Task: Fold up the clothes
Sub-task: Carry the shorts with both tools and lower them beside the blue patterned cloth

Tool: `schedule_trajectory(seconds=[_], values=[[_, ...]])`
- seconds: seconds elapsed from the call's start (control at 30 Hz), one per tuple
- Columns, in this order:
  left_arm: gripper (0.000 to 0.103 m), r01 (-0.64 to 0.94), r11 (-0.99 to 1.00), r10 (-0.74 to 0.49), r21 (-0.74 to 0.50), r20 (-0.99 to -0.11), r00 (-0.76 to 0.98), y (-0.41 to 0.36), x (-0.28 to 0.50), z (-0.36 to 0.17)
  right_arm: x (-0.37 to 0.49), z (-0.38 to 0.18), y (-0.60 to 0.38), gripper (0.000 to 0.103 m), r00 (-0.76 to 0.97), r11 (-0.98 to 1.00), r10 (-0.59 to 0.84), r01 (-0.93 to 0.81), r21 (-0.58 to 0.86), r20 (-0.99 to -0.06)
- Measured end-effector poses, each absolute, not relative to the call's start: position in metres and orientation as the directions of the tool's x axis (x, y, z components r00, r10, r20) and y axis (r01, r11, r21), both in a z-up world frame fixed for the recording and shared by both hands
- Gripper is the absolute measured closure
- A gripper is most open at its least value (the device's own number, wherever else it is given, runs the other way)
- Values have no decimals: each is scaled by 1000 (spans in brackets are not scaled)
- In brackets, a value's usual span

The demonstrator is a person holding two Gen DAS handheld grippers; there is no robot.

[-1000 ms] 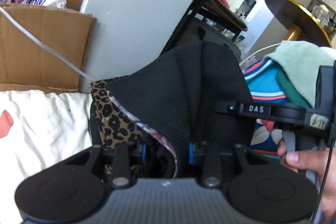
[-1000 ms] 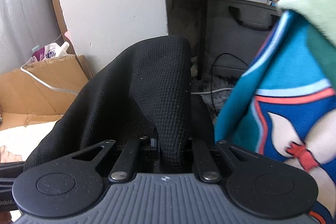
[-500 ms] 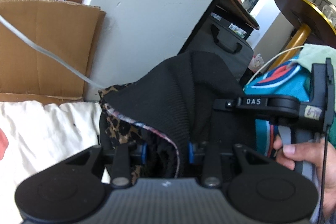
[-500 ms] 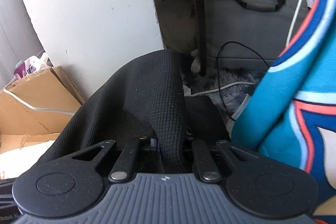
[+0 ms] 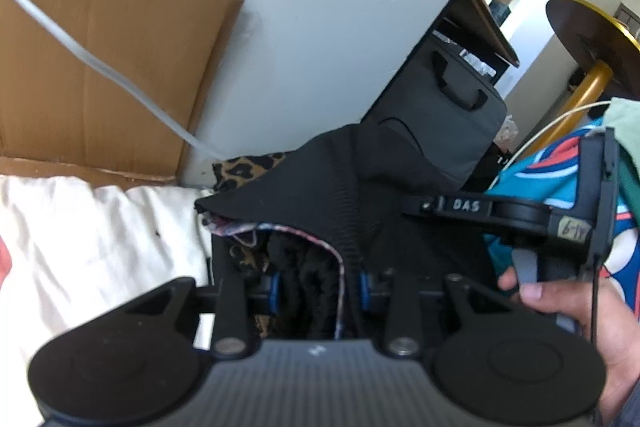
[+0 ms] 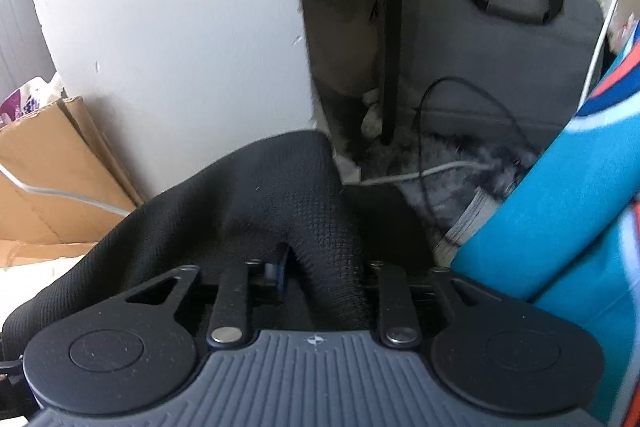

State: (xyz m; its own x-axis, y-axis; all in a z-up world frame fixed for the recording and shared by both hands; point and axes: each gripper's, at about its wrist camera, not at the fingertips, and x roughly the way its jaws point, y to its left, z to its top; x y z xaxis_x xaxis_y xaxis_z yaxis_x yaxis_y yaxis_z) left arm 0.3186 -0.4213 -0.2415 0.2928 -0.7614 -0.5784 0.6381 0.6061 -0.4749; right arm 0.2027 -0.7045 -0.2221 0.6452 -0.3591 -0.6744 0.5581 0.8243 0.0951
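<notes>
Both grippers had sunk lower with the black knit garment (image 5: 320, 187) since the earlier frames. Left gripper (image 5: 318, 287) stayed clenched on its bunched, leopard-lined edge above the white bedsheet (image 5: 100, 227). Right gripper (image 6: 320, 275) was opening, cloth between its pads, beside a blue patterned garment (image 6: 560, 227).

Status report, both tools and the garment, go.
Left tool clamped on black knit garment. Right tool opening, fabric between. Teal printed cloth crowding right.
</notes>
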Motion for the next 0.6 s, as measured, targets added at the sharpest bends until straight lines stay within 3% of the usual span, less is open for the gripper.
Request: schedule_trajectory(seconds=[0.07,0.17,0.27,0.37,0.6], values=[[67,641,606,-760,-471,-582,290,-421,318,-242,202,-218,-704,60,637,818,-403,572,53,-656],[67,628,611,-757,-482,-588,286,-420,320,-245,198,-206,-705,60,632,800,-473,600,2,-613],[66,622,613,-755,-487,-592,281,-420,320,-245,185,-192,-700,60,681,807,-459,588,53,-571],[59,613,613,-754,-499,-601,264,-421,323,-243,167,-190,-685,60,719,826,-420,555,94,-554],[44,584,599,-774,-548,-585,244,-428,338,-241,133,-236,-663,60,709,809,-338,555,194,-619]])
